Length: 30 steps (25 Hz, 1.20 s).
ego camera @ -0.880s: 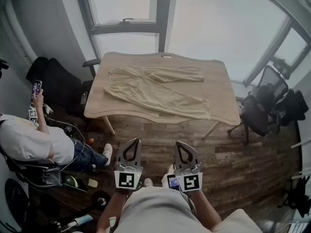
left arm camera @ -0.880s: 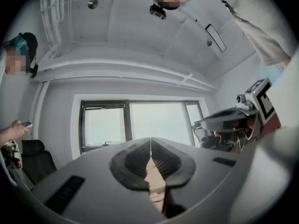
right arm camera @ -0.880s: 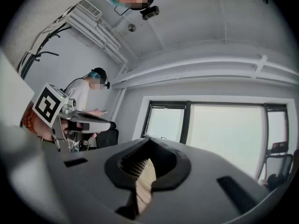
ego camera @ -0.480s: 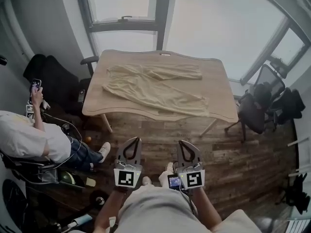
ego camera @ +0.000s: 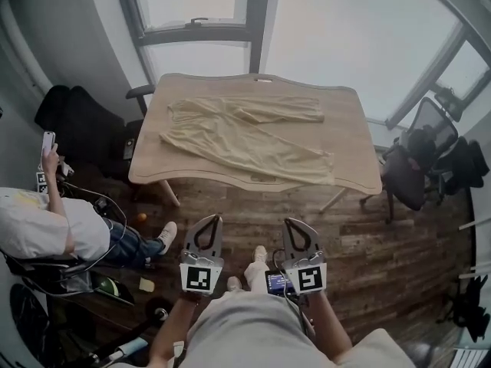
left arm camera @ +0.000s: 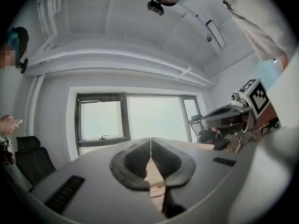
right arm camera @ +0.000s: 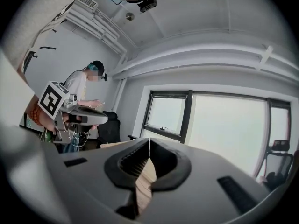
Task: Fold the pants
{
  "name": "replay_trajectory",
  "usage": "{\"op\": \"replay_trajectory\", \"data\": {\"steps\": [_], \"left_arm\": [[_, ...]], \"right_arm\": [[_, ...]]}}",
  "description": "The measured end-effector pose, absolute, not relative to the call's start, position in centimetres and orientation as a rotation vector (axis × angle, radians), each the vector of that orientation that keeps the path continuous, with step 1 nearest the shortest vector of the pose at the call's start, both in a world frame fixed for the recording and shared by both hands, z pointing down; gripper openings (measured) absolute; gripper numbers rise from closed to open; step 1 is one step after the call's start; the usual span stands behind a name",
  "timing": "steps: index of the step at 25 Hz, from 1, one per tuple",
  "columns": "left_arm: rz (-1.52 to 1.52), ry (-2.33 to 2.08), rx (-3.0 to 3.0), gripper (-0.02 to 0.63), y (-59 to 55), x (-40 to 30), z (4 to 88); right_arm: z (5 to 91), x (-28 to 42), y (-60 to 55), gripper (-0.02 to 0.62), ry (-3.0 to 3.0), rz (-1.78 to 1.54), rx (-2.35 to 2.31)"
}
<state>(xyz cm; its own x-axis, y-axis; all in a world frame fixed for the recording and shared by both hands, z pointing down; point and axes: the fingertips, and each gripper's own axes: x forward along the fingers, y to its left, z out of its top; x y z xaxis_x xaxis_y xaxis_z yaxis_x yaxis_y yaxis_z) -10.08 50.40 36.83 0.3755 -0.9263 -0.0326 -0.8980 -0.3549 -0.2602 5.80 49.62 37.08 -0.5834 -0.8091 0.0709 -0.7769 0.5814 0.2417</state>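
Pale pants (ego camera: 245, 140) lie spread on the wooden table (ego camera: 349, 110), likely light, limp cloth best pinched at waistband or cuffs, while the left gripper (ego camera: 215, 221) and right gripper (ego camera: 291, 224), well short of them, are both closed on nothing.

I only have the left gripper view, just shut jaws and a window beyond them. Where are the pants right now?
Observer: The pants lie unfolded on the wooden table, with both legs stretching toward the head view's right.
Operator: Is either gripper on them?
Observer: No. The left gripper and right gripper both hang over the floor, short of the table's near edge.
Operator: Is the right one open?
Observer: No, its jaws are together with nothing between them.
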Motion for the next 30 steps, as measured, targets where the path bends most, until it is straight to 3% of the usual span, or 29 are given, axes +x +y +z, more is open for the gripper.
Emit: {"op": "replay_trajectory", "data": {"steps": [14,23,26,30], "left_arm": [[-0.387,1.580,-2.412,0.011,39.6,-6.6,41.4],[-0.575,1.638,-2.428,0.011,34.0,-9.1,45.8],[-0.570,1.665,-2.474,0.012,31.7,-10.0,46.8],[-0.472,1.597,-2.522,0.011,27.4,-10.5,46.9]], "right_arm": [[39.8,14.0,36.2,0.005,-2.612,-0.312,1.296],[44.0,18.3,29.1,0.005,-2.551,-0.374,1.126],[41.7,20.2,25.8,0.005,-2.520,-0.527,1.072],[37.2,24.3,19.9,0.005,-2.571,-0.297,1.200]]}}
